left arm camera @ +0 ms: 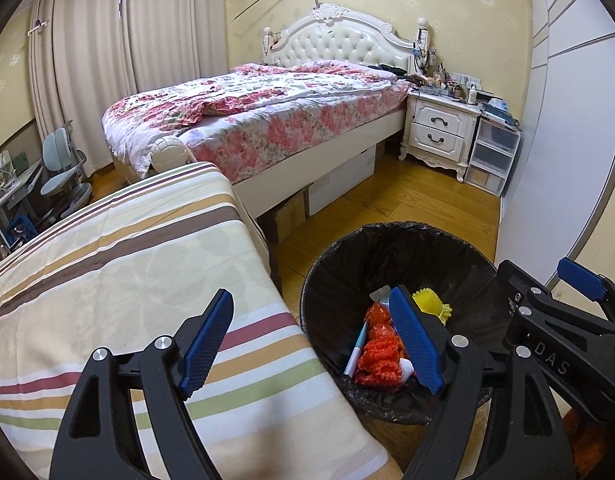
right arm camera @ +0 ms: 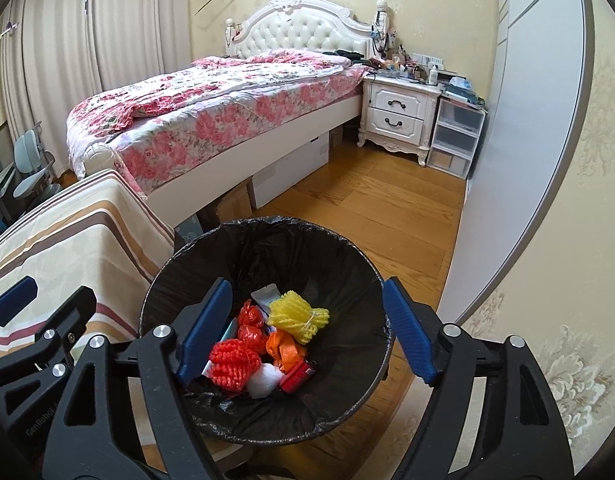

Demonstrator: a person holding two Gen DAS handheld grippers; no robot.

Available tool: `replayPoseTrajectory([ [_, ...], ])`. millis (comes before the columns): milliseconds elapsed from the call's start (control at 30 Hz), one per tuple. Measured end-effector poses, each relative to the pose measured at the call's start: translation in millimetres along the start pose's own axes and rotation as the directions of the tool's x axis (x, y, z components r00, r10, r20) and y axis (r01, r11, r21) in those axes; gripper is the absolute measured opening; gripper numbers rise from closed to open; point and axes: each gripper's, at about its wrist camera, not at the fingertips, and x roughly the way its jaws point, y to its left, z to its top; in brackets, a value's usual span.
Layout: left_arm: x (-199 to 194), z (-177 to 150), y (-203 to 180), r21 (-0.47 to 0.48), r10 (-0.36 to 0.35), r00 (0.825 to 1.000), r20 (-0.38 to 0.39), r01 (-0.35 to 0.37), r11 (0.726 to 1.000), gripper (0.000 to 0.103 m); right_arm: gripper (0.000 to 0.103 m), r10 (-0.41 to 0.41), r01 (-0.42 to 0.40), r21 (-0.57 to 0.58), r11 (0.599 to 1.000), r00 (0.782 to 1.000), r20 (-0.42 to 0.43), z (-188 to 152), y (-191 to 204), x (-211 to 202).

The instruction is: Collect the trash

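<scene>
Bedroom, wood floor (right arm camera: 387,208). Black-lined trash bin (right arm camera: 263,248) standing on the floor just beside the corner of a striped-cloth tabletop (left arm camera: 127,264).

Left gripper (left arm camera: 313,344): jaws spread wide, nothing between the pads. Left pad over the striped cloth, right pad over the bin's near rim. Pointing downward at a slant.

Right gripper (right arm camera: 305,330): jaws spread wide, nothing pinched. Both blue pads hanging above the bin mouth, straddling the contents. Seen from the left wrist view at far right, close beside the left gripper.

Trash all inside the bin, at the bottom:
- yellow foam net (right arm camera: 299,314), toward the far side of the pile
- red-orange foam net (right arm camera: 233,362), near side, left
- crumpled red plastic (right arm camera: 249,322) behind it
- orange wrapper (right arm camera: 283,344) in the middle
- white wad (right arm camera: 263,380) at the near edge
- red pack (right arm camera: 297,374) just right of the white wad
- light blue stick-like piece (left arm camera: 357,346) leaning against the liner; kind not clear
- grey-white packet (right arm camera: 265,294) at the back, partly covered

No loose trash visible on the cloth.

Background: bed (right arm camera: 211,112) with floral quilt, white nightstand (right arm camera: 399,114), plastic drawer unit (right arm camera: 455,136), curtains (left arm camera: 99,40), desk chair (left arm camera: 63,176) far left.
</scene>
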Motion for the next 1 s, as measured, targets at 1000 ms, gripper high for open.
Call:
replayPoseTrajectory([
  [1000,-94,-27,46,-0.093,0.058,0.992,0.112,-0.047,0.995,0.081,0.086,0.062,-0.053,-0.076,0.996,0.991,0.12,-22,45,-102],
])
